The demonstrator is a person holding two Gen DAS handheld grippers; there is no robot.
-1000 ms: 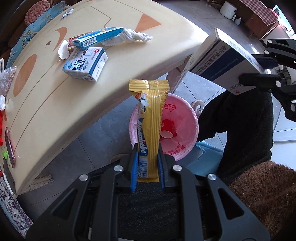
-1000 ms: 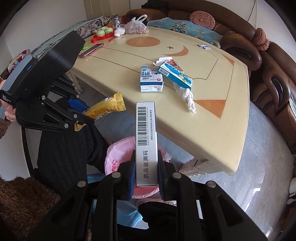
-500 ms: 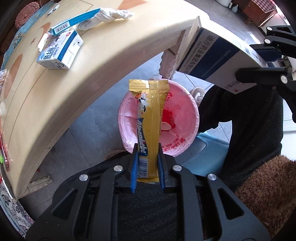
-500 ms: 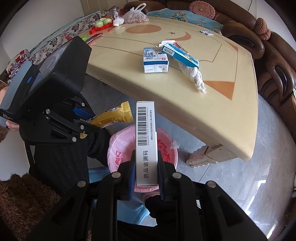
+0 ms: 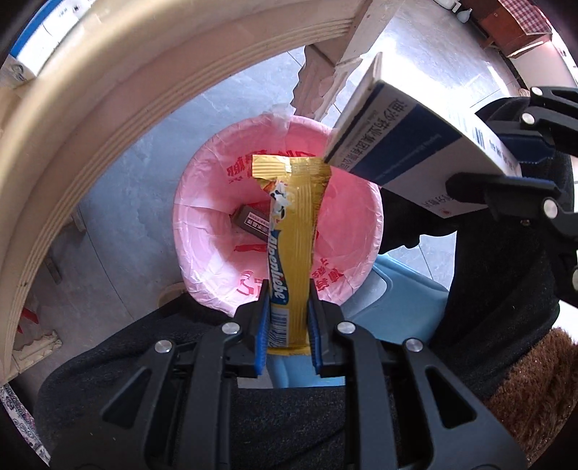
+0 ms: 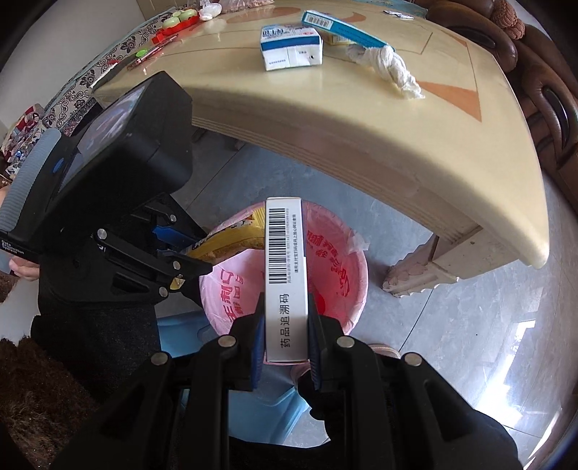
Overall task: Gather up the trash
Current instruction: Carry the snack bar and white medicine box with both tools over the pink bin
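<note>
My left gripper [image 5: 288, 325] is shut on a yellow snack wrapper [image 5: 294, 231] and holds it over a bin lined with a pink bag [image 5: 202, 231]. A small brown packet [image 5: 251, 223] lies inside the bin. My right gripper [image 6: 286, 336] is shut on a white and blue medicine box [image 6: 285, 274], also above the pink bin [image 6: 336, 274]. The box shows at the upper right in the left wrist view [image 5: 415, 144], close to the wrapper's top. The left gripper [image 6: 180, 265] and wrapper [image 6: 231, 235] show at the left in the right wrist view.
A cream table [image 6: 361, 119] stands just beyond the bin, its leg [image 6: 415, 274] close to the rim. On it lie a milk carton [image 6: 290, 48], a blue box [image 6: 339, 27] and a twisted white cloth [image 6: 386, 65]. A brown sofa [image 6: 542, 90] is at right. A blue stool [image 5: 393, 296] sits under me.
Both grippers have moved down from the table edge to over the pink bin, which now fills more of both views. Both keep hold of their items.
</note>
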